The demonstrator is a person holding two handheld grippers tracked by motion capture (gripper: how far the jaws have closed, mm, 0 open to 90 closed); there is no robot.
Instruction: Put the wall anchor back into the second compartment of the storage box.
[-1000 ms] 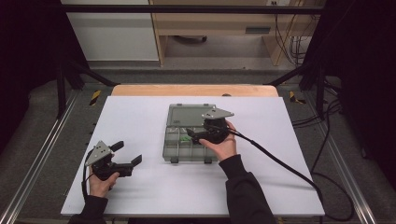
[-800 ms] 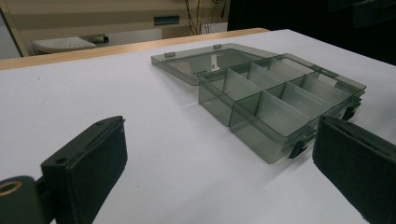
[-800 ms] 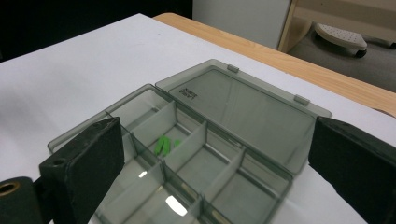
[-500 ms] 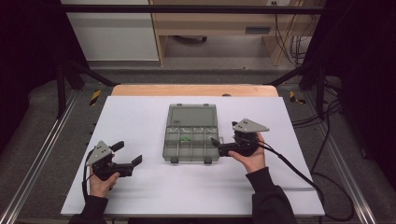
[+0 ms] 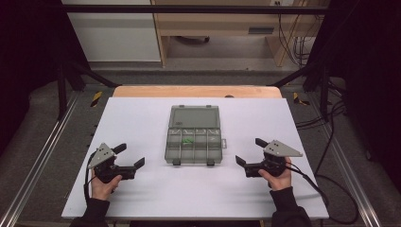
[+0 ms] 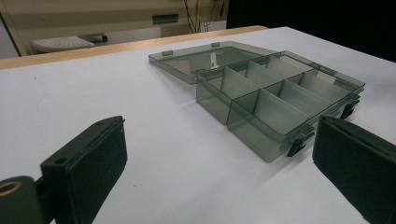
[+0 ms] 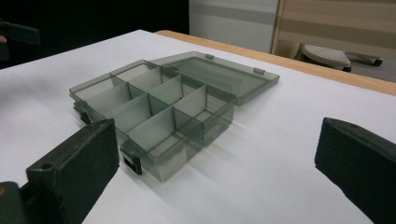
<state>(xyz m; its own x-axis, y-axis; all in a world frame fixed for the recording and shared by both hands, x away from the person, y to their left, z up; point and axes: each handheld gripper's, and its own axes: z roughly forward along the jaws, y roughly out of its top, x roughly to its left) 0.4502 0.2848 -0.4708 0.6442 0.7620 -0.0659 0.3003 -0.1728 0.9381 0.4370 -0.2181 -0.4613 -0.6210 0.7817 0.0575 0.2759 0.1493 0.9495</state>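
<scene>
A smoky clear organizer box [image 5: 194, 137] lies open at the middle of the white table [image 5: 137, 118], its lid [image 5: 194, 116] flat behind it. Something small and green [image 5: 188, 141] sits in one middle compartment. My left gripper [image 5: 131, 155] rests near the front left, open and holding nothing, its jaws turned toward the box. My right gripper [image 5: 249, 152] rests at the front right, also open with nothing between its jaws, apart from the box. The box [image 6: 275, 98] lies beyond my left gripper [image 6: 219, 158], and the box [image 7: 159, 107] lies beyond my right gripper [image 7: 215, 163].
A wooden strip [image 5: 196, 91] runs along the table's far edge. Metal rails [image 5: 38, 161] flank both sides. A black cable [image 5: 326, 194] trails off to the right from the right gripper. Bare white surface lies in front of the box and to either side.
My right gripper has moved off the box, to the right and toward the front edge, and now rests on the table. The left gripper has stayed put.
</scene>
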